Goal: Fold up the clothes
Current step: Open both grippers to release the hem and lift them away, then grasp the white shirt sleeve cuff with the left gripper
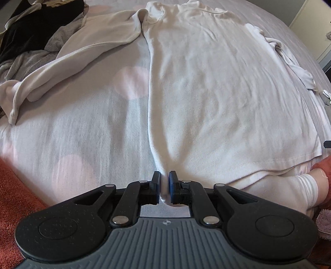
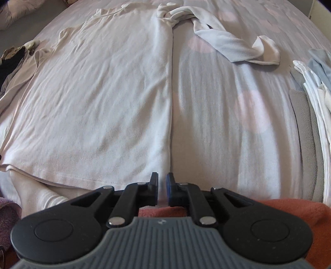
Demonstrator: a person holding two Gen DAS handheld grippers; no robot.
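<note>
a white long-sleeved top (image 1: 217, 93) lies flat on the bed (image 1: 82, 134). left gripper (image 1: 164, 182) fingers pinch its near hem corner, likely to fold; right gripper (image 2: 162, 184) fingers nearly closed, empty.

White long-sleeved shirt (image 1: 217, 99): soft matt knit cloth, lightly creased. Bedsheet (image 2: 227, 128) — matt woven cloth. Left gripper (image 1: 164, 184): matt black plastic, stippled discs, bright metal rivets. Orange blanket (image 2: 269, 209) — fuzzy fleece.

Bed (image 2: 238, 128): pale sheet with faint pink circles, fills the scene. Orange fleece blanket (image 2: 289, 213): along near edge. Cream panelled wall or cupboard (image 1: 310, 18): far right. Daylight, soft shadows.
</note>
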